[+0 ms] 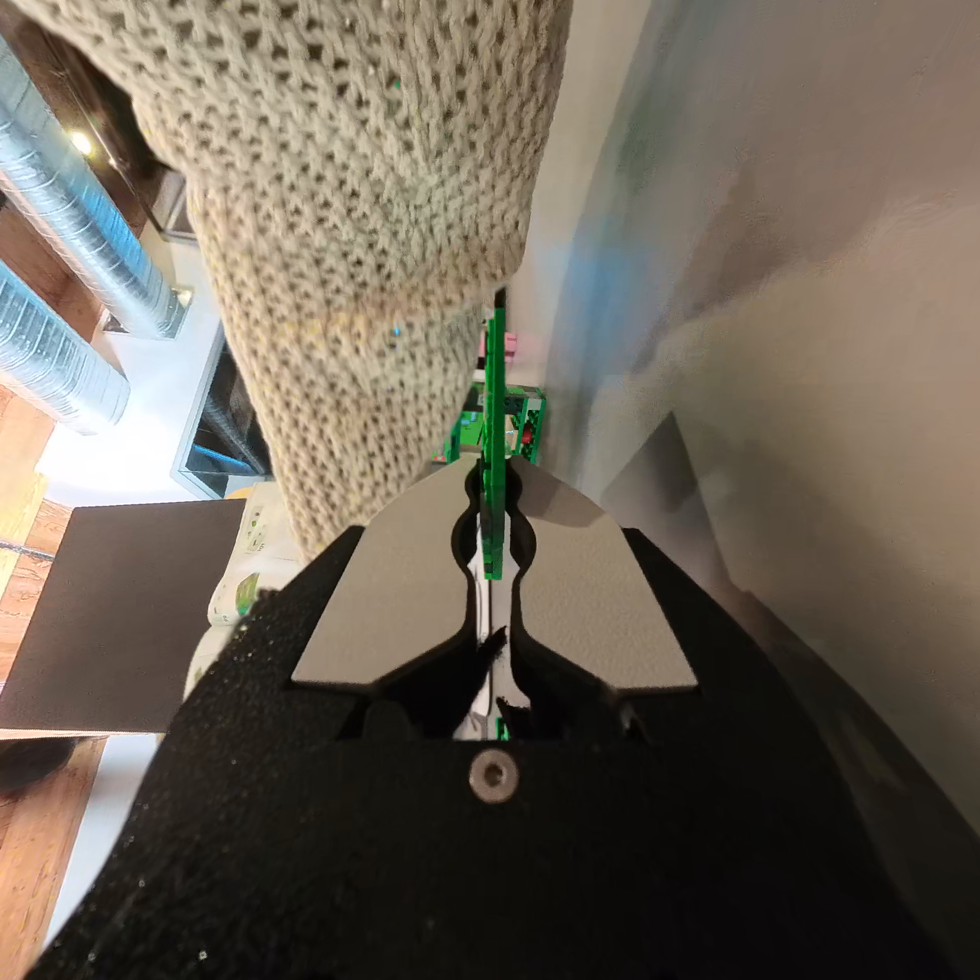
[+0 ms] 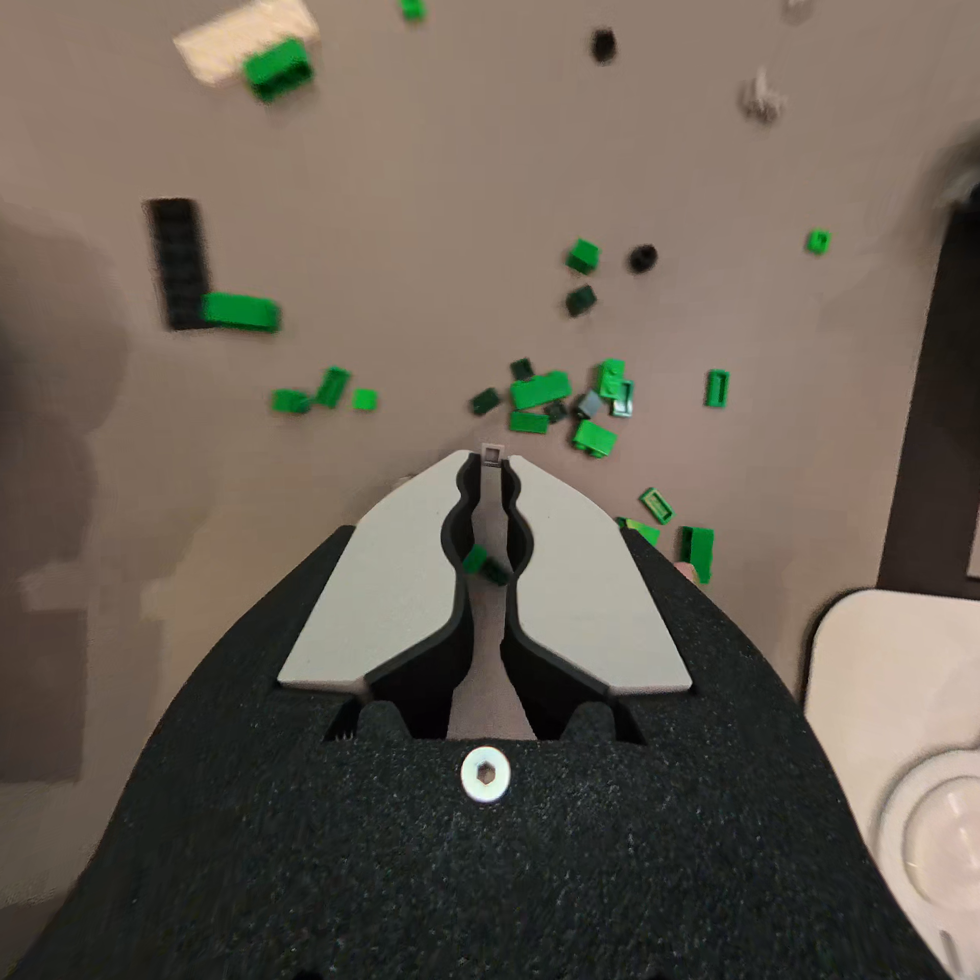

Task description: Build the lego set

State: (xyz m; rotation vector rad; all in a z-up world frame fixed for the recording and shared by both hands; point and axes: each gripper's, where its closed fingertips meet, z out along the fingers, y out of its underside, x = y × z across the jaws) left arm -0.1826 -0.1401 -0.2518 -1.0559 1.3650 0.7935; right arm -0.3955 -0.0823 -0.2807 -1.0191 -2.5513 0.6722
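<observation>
The left gripper [image 1: 496,522] clamps the green baseplate [image 1: 497,424] edge-on beside the tabletop [image 1: 795,265]. The right gripper [image 2: 490,460] pinches a small grey piece [image 2: 491,455] above scattered green bricks [image 2: 541,395].

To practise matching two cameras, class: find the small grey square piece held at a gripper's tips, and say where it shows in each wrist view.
Left wrist view: not in it; the left gripper is shut on a green plate seen edge-on.
Right wrist view: the small grey piece sits just above centre, pinched at the right gripper tips.
Shared landmark: the beige tabletop, on the right in the left wrist view.
</observation>
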